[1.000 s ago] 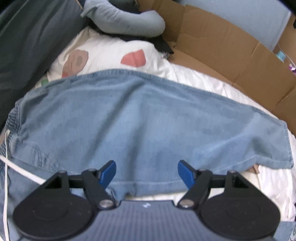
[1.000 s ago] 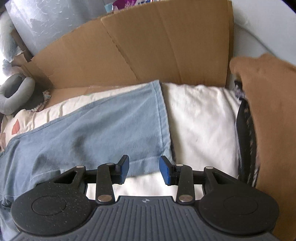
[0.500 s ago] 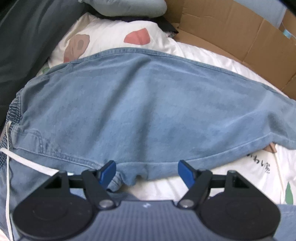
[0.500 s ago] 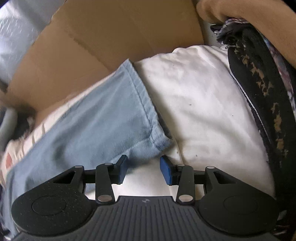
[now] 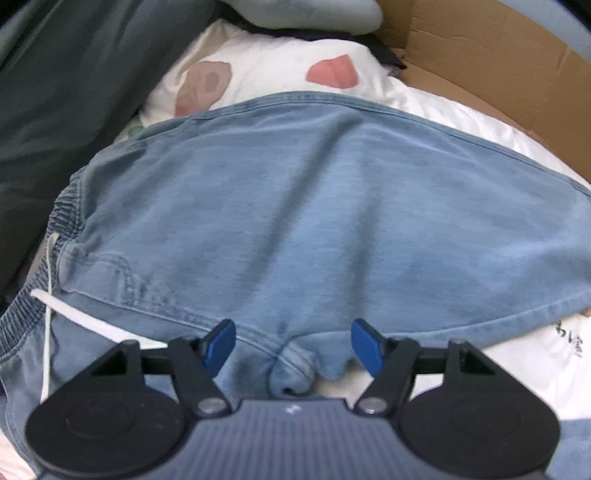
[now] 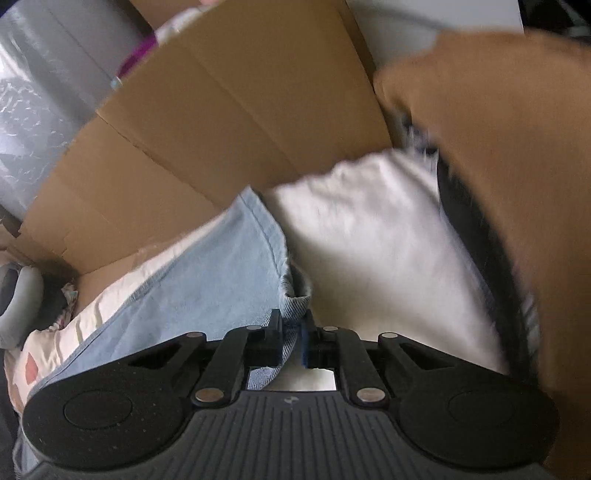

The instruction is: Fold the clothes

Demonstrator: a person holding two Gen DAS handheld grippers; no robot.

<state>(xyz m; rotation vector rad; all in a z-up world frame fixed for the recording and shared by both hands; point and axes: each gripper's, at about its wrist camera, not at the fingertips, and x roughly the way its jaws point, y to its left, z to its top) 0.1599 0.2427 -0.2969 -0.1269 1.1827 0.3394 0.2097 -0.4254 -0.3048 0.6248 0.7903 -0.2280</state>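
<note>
Left wrist view, from the left: dark green-grey fabric (image 5: pixel 66 92) along the edge. Next to it, light blue denim trousers (image 5: pixel 314 221) spread flat over a white bedsheet printed with pink and brown shapes (image 5: pixel 258 70), elastic waistband at the left, white drawstring (image 5: pixel 74 314) trailing over the denim. Left gripper (image 5: pixel 293 345) low at the near edge of the trousers, blue-padded fingers (image 5: pixel 219 343) wide apart, bunched crotch seam between them, nothing clamped. Grey curved cushion (image 5: pixel 306 14) at the top, brown cardboard sheet (image 5: pixel 498 70) beyond the bed to the right.

Right wrist view, from the left: the grey cushion at the far left edge, clear plastic wrap (image 6: pixel 33 110) above it, the brown cardboard standing behind the bed. Trouser leg running diagonally from lower left towards the centre, hem end just ahead of the right gripper (image 6: pixel 291 339). Fingers of that gripper drawn together, pinching a fold of the denim hem corner, lifted slightly off the white sheet. Further right, a dark patterned garment (image 6: pixel 476 236), blurred, and a tan brown cloth (image 6: pixel 517 147) filling the right side.
</note>
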